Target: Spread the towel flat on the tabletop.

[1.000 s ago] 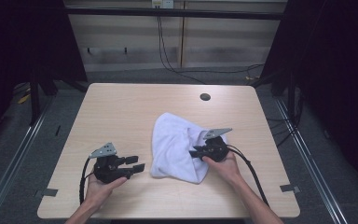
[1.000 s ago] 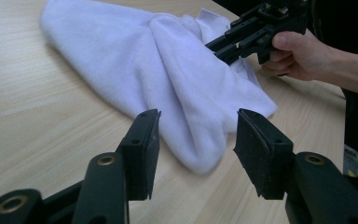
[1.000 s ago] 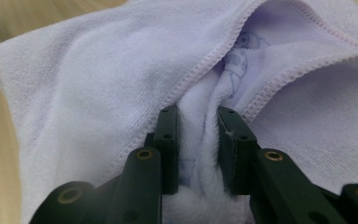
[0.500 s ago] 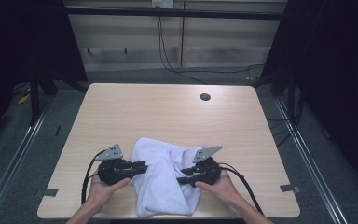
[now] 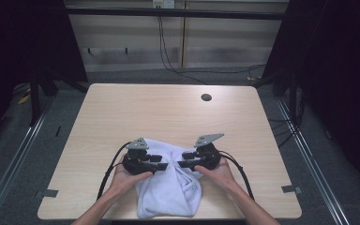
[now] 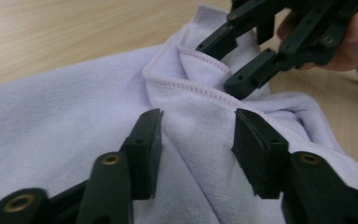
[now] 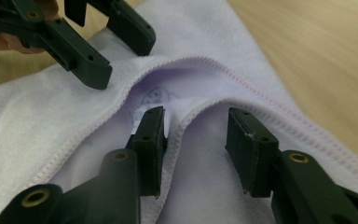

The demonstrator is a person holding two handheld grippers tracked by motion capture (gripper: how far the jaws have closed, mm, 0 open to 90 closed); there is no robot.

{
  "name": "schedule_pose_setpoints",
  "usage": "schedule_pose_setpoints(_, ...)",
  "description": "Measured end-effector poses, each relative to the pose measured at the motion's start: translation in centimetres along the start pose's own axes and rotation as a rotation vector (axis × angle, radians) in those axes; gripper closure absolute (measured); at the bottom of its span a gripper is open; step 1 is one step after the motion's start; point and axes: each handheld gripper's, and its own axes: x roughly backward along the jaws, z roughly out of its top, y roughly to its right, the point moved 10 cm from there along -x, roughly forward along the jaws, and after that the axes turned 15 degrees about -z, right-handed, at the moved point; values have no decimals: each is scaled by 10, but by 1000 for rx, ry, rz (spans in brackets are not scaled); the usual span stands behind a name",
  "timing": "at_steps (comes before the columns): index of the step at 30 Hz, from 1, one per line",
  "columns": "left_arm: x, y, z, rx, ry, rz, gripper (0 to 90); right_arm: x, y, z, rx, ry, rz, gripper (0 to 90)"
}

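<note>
A crumpled white towel (image 5: pixel 168 192) lies at the front middle of the wooden table (image 5: pixel 145 112) and reaches its front edge. My left gripper (image 5: pixel 163 165) and right gripper (image 5: pixel 183 164) point at each other across the towel's upper part, tips close together. In the left gripper view the left gripper (image 6: pixel 200 135) is open, its jaws just having opened, with a raised fold of towel (image 6: pixel 51 116) loose between them. In the right gripper view the right gripper (image 7: pixel 196 135) is open as well, jaws just opened wider, with the towel's (image 7: pixel 205 28) stitched hem running between them beside one pad (image 7: pixel 150 144).
A dark round grommet (image 5: pixel 206 97) sits in the table's far right part. Tape marks (image 5: pixel 290 189) stick to the front corners. Dark curtains and metal floor rails flank the table, and cables hang at the back wall.
The towel has been dragged from the right middle to the front centre and bunched. My left gripper has moved right onto it. Both grippers' jaws stand wider than before.
</note>
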Motion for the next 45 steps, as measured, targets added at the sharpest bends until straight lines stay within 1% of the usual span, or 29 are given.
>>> schedule_pose_setpoints(1, 0, -2, -2, -3, -9, 17, 494, -4, -4, -2, 4, -6, 15, 583)
schedule_pose_setpoints(2, -1, -2, -3, 6, -10, -5, 494, -4, -4, -2, 4, -6, 15, 583)
schedule_pose_setpoints(3, -2, -1, -5, 12, -17, -16, 513, -5, -6, -2, 6, -9, 13, 613)
schedule_pose_setpoints(4, -4, 0, -7, 5, -31, -31, 541, -6, -7, -2, 11, -13, 1, 656)
schedule_pose_setpoints(6, -7, 3, -9, -16, -55, -45, 649, -6, -9, -2, 9, -13, 10, 774)
schedule_pose_setpoints(7, -7, 5, -9, -25, -68, -56, 734, -5, -9, -2, 11, -13, 11, 832)
schedule_pose_setpoints(8, -3, 8, -5, -33, -56, -69, 793, -4, -7, -2, 6, -15, 2, 876)
schedule_pose_setpoints(9, -1, 9, -3, -27, -42, -71, 831, -1, -5, 0, -12, -4, 3, 885)
schedule_pose_setpoints(12, 11, 10, 3, -32, -1, -71, 843, 11, 4, 8, -39, 34, -7, 888)
schedule_pose_setpoints(14, 23, 10, 11, -31, 58, -67, 844, 22, 14, 14, -70, 65, -36, 889)
schedule_pose_setpoints(15, 33, 9, 17, -18, 108, -69, 844, 27, 18, 16, -79, 74, -46, 889)
schedule_pose_setpoints(16, 39, 8, 20, -13, 135, -68, 844, 35, 26, 19, -103, 95, -63, 890)
schedule_pose_setpoints(18, 57, 4, 27, -15, 181, -43, 844, 49, 39, 23, -129, 124, -86, 890)
schedule_pose_setpoints(21, 87, 0, 39, -14, 277, -22, 845, 71, 60, 30, -175, 178, -125, 891)
schedule_pose_setpoints(22, 94, 0, 41, -23, 289, -12, 845, 79, 67, 33, -191, 201, -138, 892)
schedule_pose_setpoints(25, 113, -1, 47, -23, 354, 2, 846, 94, 82, 36, -220, 233, -171, 892)
schedule_pose_setpoints(28, 130, -4, 52, -32, 389, 47, 848, 108, 97, 38, -248, 259, -207, 892)
schedule_pose_setpoints(31, 149, -6, 61, -42, 435, 91, 850, 123, 111, 43, -274, 281, -245, 892)
schedule_pose_setpoints(33, 161, -8, 69, -63, 446, 124, 852, 134, 121, 49, -281, 299, -278, 893)
schedule_pose_setpoints(34, 166, -9, 73, -71, 451, 143, 853, 140, 125, 53, -290, 312, -286, 893)
schedule_pose_setpoints(35, 175, -12, 79, -72, 471, 159, 853, 145, 131, 58, -296, 323, -301, 893)
schedule_pose_setpoints(37, 189, -15, 91, -80, 512, 183, 854, 156, 141, 69, -307, 347, -322, 893)
schedule_pose_setpoints(38, 194, -15, 96, -85, 520, 186, 855, 163, 146, 77, -311, 362, -330, 894)
schedule_pose_setpoints(39, 200, -14, 106, -103, 527, 202, 855, 166, 147, 82, -315, 372, -328, 893)
schedule_pose_setpoints(40, 203, -12, 112, -114, 525, 217, 855, 172, 149, 92, -308, 387, -344, 894)
schedule_pose_setpoints(41, 210, -9, 125, -144, 528, 245, 855, 176, 150, 99, -297, 396, -358, 894)
schedule_pose_setpoints(42, 214, -7, 132, -155, 538, 245, 855, 182, 151, 113, -287, 411, -366, 894)
schedule_pose_setpoints(43, 218, -5, 140, -160, 552, 233, 856, 186, 152, 119, -282, 415, -373, 894)
schedule_pose_setpoints(45, 226, -3, 156, -177, 556, 255, 855, 192, 156, 133, -277, 423, -384, 894)
